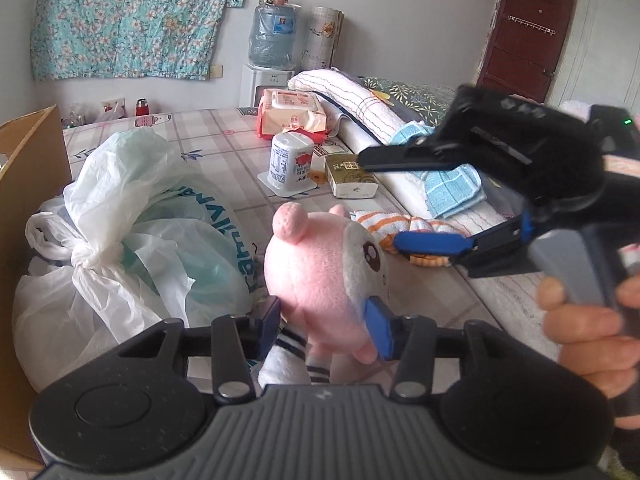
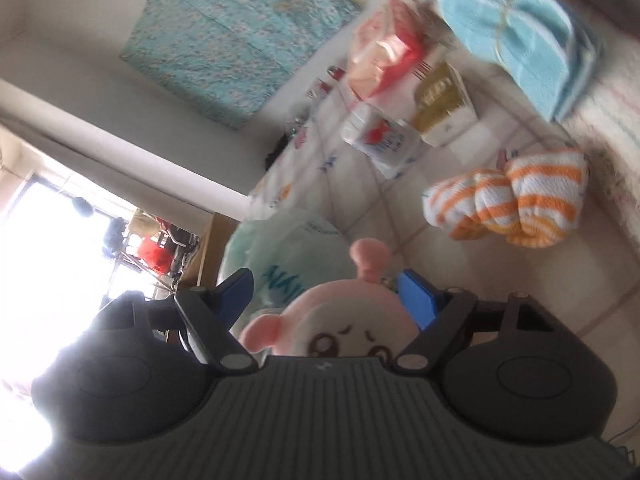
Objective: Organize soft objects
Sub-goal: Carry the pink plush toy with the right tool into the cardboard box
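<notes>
Gripping step: the left gripper (image 1: 326, 330) has the pink plush toy (image 1: 320, 272) between its blue fingers (image 1: 378, 332), held just above the tabletop (image 1: 224, 148); both pads press into the soft body, so this reads as a pinch.
Toy position: upright in the left wrist view, its ear knob up, striped legs hanging toward the gripper body, beside the knotted plastic bags (image 1: 120, 232).
Right gripper: the right gripper (image 1: 404, 200) comes in from the right side with its fingers spread wide and nothing between them in that view; in its own camera the right gripper (image 2: 328, 296) frames the toy's head, pads apart on either side, not pressing.
Other soft things: an orange-striped cloth (image 2: 512, 204) lies bunched on the tabletop near the toy; a folded blue cloth (image 2: 520, 36) lies further back on the rolled bedding.
Box: a cardboard box (image 1: 28, 152) stands at the left edge, probably the destination, though that is a guess.
Next move: likely either a handover or a placing; the spread fingers would have to close on the head before the left lets go, or else reach for the striped cloth.
Risk: the plush squashes easily and may slip.
</notes>
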Action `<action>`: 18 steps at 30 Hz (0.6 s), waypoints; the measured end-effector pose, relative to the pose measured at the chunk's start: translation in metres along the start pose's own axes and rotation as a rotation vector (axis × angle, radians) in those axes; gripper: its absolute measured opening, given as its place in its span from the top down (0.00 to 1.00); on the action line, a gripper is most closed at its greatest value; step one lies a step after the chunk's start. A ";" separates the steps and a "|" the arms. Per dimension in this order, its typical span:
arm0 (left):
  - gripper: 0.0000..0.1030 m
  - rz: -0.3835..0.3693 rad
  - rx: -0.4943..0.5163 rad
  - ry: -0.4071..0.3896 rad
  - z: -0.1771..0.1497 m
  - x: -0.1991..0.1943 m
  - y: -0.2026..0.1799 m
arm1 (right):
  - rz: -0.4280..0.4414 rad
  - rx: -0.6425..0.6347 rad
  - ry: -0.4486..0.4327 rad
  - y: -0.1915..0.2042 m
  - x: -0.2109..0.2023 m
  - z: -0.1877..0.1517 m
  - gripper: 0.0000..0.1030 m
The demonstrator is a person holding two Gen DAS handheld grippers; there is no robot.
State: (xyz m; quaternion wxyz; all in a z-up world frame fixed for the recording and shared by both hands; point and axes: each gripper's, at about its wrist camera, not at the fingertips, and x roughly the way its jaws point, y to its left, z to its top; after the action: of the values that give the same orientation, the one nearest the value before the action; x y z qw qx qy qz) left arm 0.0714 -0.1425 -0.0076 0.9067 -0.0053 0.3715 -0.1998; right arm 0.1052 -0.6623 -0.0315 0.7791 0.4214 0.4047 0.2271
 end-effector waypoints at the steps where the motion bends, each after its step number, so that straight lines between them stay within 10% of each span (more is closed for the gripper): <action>1: 0.53 -0.001 -0.002 0.004 -0.001 0.001 0.000 | 0.000 0.017 0.014 -0.005 0.008 -0.001 0.22; 18: 0.48 -0.060 0.008 0.002 0.003 0.009 0.000 | -0.037 -0.020 0.049 -0.001 0.032 -0.013 0.26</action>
State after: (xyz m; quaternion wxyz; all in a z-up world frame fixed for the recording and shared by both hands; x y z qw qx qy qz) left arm 0.0793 -0.1460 -0.0110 0.8999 -0.0127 0.3714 -0.2284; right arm 0.1125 -0.6346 -0.0505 0.7772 0.4004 0.4292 0.2269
